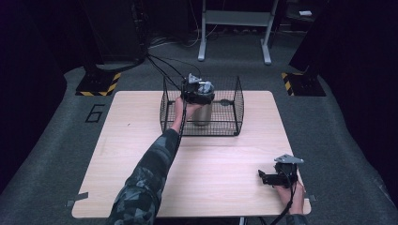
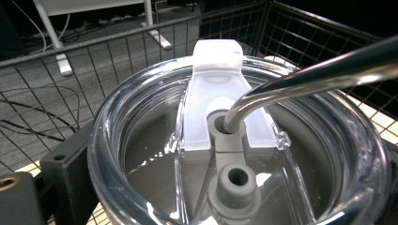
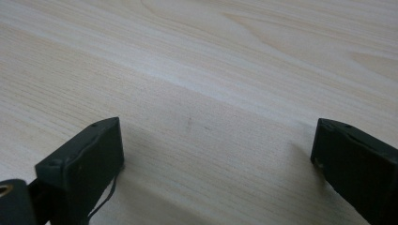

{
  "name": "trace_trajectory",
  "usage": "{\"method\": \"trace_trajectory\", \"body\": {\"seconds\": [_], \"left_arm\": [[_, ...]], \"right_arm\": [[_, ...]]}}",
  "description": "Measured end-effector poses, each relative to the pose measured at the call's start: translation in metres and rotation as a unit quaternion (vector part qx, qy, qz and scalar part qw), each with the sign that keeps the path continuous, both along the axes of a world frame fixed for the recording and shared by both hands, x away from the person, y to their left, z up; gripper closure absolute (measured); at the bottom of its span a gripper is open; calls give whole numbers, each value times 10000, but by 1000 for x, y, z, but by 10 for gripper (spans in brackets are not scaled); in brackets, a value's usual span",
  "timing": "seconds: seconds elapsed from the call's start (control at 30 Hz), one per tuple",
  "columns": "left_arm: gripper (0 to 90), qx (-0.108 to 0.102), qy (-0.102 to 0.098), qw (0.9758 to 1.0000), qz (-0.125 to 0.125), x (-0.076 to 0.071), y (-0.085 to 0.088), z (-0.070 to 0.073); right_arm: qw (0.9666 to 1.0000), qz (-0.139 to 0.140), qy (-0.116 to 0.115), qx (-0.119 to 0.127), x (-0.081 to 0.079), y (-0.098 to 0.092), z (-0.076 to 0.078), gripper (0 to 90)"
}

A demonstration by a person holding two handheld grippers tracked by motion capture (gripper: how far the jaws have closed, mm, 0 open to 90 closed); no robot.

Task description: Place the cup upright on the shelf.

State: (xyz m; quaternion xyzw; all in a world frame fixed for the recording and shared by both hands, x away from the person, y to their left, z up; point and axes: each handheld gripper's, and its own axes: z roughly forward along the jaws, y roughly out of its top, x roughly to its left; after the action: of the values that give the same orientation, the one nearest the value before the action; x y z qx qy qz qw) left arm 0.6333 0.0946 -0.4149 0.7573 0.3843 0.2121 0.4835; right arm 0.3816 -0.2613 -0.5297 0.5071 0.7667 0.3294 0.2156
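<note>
A steel tumbler (image 1: 202,115) stands upright inside the black wire basket (image 1: 238,96) at the back of the table. My left gripper (image 1: 198,92) is shut on its top from the left side. In the left gripper view the clear lid (image 2: 141,154) sits between the jaws, with one black finger (image 2: 65,171) pressed against its rim. A bent metal straw (image 2: 319,70) goes through the lid's grey hole. Whether the tumbler's base touches the basket floor I cannot tell. My right gripper (image 1: 264,177) (image 3: 216,150) rests low over the wooden table (image 1: 220,173) at the front right, open and holding nothing.
The basket's wire walls (image 2: 70,79) rise close around the tumbler. Black cables (image 1: 162,65) trail from the left gripper to the floor behind. A desk frame (image 1: 234,28) and hazard-striped stands (image 1: 98,84) sit on the carpet beyond the table.
</note>
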Motion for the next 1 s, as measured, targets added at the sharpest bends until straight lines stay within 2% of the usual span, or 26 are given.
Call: {"method": "trace_trajectory", "body": {"seconds": [0.4, 0.47, 1.0], "left_arm": [[37, 123, -52, 9998, -167, -8, 3, -3], [37, 275, -57, 9994, -213, -12, 3, -1], [20, 408, -9, 9991, -87, -20, 4, 2]], "right_arm": [[10000, 1, -6, 0, 0, 0, 0, 25], [10000, -6, 0, 5, 0, 0, 0, 25], [10000, -6, -1, 6, 0, 0, 0, 25]]}}
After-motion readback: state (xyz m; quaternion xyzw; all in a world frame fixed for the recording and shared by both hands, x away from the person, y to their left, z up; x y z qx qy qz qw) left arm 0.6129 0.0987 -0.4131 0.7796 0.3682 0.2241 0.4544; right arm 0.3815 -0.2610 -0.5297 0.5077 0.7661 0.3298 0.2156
